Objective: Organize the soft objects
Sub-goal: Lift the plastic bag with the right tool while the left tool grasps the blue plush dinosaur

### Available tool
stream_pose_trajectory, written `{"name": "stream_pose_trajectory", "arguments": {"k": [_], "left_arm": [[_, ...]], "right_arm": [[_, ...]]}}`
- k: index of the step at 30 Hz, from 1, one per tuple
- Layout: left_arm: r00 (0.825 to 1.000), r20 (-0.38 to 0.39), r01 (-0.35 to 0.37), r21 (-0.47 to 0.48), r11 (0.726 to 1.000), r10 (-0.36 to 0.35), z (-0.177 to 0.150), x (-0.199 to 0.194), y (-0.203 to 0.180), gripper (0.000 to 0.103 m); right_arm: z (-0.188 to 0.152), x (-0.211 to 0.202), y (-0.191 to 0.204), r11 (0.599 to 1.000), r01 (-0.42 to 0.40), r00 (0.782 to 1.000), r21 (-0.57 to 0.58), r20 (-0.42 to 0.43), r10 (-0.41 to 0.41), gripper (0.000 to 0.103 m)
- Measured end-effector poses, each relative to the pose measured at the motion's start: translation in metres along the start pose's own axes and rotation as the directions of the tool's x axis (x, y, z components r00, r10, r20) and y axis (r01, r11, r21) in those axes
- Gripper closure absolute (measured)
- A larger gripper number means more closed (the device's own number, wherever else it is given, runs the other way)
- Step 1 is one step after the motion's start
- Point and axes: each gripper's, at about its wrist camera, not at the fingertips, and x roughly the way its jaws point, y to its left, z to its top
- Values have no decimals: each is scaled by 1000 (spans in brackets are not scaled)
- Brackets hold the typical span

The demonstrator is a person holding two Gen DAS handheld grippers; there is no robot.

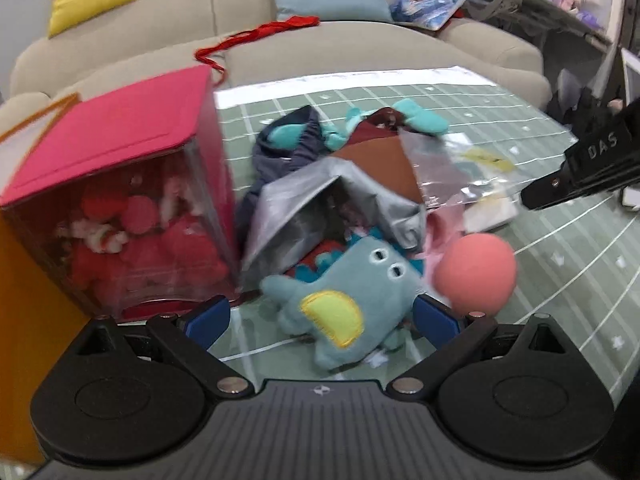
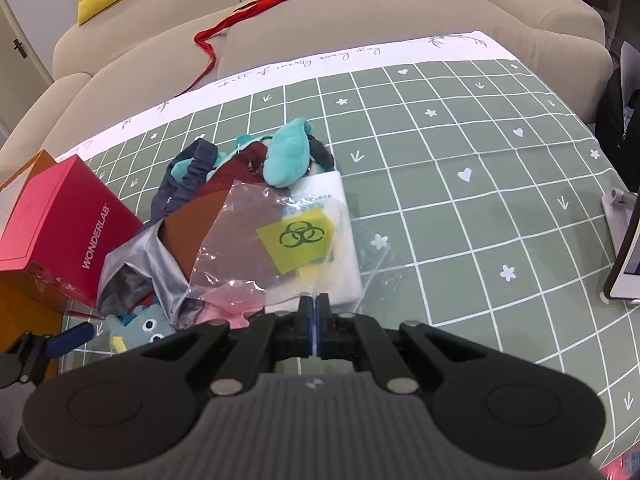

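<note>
My left gripper (image 1: 322, 320) is open, its blue pads on either side of a teal plush toy (image 1: 340, 300) with a yellow patch, not pressing on it. The toy lies on the green checked cloth (image 2: 460, 200) at the mouth of a crumpled silver bag (image 1: 320, 196). A coral ball (image 1: 474, 270) rests just to its right. My right gripper (image 2: 315, 304) is shut on the near edge of a clear plastic bag (image 2: 256, 240) with a yellow biohazard label. Under and behind that bag lie brown and navy cloths (image 2: 188, 184) and a turquoise plush (image 2: 290, 152).
A red box (image 1: 120, 184) with a clear front, full of red plush, stands close on the left beside an orange box (image 1: 24, 280). Behind the table is a beige sofa (image 2: 360, 20) with a red ribbon and cushions. A tablet on a stand (image 2: 628, 248) is at the right edge.
</note>
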Motion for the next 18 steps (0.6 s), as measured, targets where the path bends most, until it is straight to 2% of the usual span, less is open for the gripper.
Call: {"name": "stream_pose_trajectory", "arguments": {"k": [3, 7, 12, 17, 18], "left_arm": [[998, -27, 59, -27, 998, -60, 4, 11, 2, 0], [991, -54, 111, -136, 984, -119, 10, 20, 10, 0], [994, -62, 77, -162, 984, -88, 14, 26, 12, 0], [996, -61, 62, -122, 991, -70, 14, 27, 3, 0], [995, -59, 70, -113, 991, -77, 14, 25, 2, 5]], "right_arm": [[1, 1, -3, 1000, 0, 1000, 17, -8, 0, 103], [0, 2, -4, 1000, 2, 1000, 22, -12, -2, 103], [-1, 4, -5, 999, -2, 1000, 35, -18, 2, 103], [-2, 4, -5, 1000, -1, 1000, 26, -13, 2, 103], [-2, 3, -5, 1000, -3, 1000, 22, -12, 3, 103]]}}
